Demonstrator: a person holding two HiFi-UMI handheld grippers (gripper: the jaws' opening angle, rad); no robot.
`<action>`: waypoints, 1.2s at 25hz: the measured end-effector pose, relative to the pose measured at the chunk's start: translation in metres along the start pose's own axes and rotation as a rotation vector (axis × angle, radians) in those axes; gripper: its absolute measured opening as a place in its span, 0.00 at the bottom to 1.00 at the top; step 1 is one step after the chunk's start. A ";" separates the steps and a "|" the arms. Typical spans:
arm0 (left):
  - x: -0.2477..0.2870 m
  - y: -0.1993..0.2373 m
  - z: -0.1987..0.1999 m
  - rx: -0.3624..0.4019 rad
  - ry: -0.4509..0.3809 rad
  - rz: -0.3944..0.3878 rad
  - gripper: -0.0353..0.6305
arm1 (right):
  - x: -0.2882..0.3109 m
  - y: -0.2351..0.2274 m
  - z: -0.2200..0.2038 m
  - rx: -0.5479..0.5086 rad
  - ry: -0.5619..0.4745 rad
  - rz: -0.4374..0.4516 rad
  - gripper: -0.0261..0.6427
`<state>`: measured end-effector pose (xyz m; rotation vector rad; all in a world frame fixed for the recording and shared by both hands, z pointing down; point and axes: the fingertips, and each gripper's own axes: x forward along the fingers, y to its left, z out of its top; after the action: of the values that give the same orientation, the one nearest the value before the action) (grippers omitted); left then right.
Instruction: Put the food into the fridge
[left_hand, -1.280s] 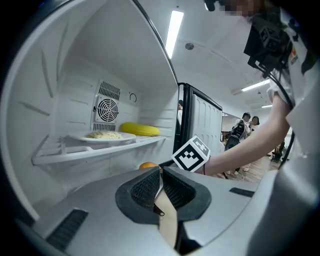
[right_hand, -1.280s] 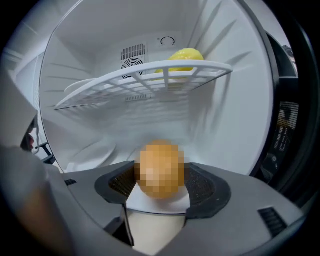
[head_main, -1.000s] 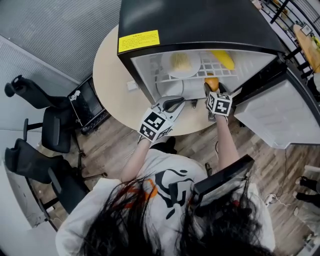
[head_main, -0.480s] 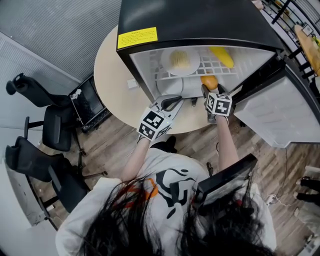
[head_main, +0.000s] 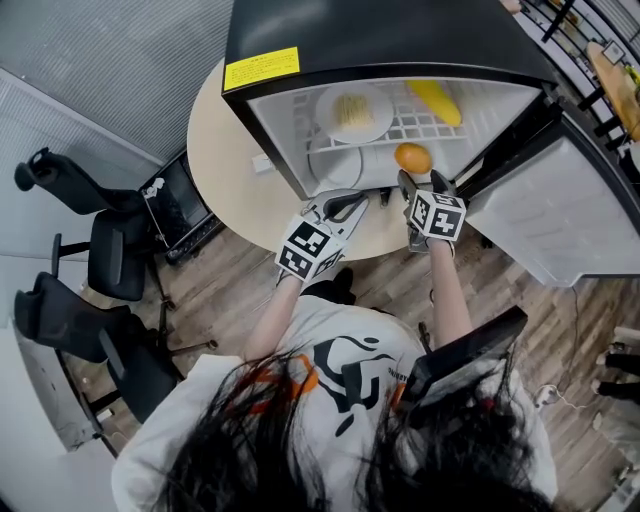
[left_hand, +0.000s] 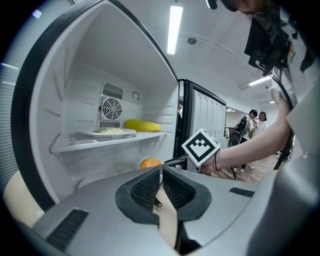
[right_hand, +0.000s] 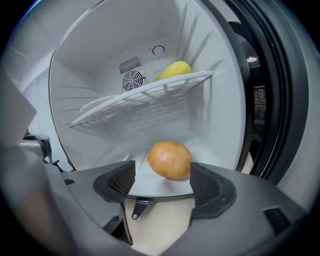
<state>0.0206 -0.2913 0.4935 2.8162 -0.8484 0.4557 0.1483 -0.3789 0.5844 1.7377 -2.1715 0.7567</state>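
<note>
Your right gripper: jaws wide apart, empty; potato on fridge floor, 12 o'clock, just beyond tips. Your left gripper: jaws closed, empty.

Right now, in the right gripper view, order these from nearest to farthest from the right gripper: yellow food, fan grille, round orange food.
1. Round orange food, fridge floor, just beyond the jaws.
2. Yellow food, on the upper shelf.
3. Fan grille, back wall.
</note>
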 end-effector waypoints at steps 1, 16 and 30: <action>0.000 -0.001 0.001 -0.002 -0.001 0.003 0.07 | -0.004 0.004 0.003 -0.002 -0.010 0.012 0.53; -0.002 -0.031 0.013 -0.042 -0.039 0.033 0.07 | -0.097 0.047 0.018 -0.042 -0.135 0.160 0.53; -0.025 -0.103 0.008 -0.063 -0.056 0.094 0.07 | -0.185 0.063 -0.001 -0.073 -0.175 0.259 0.39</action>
<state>0.0602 -0.1952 0.4704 2.7519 -0.9921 0.3575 0.1343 -0.2164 0.4775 1.5584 -2.5421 0.5921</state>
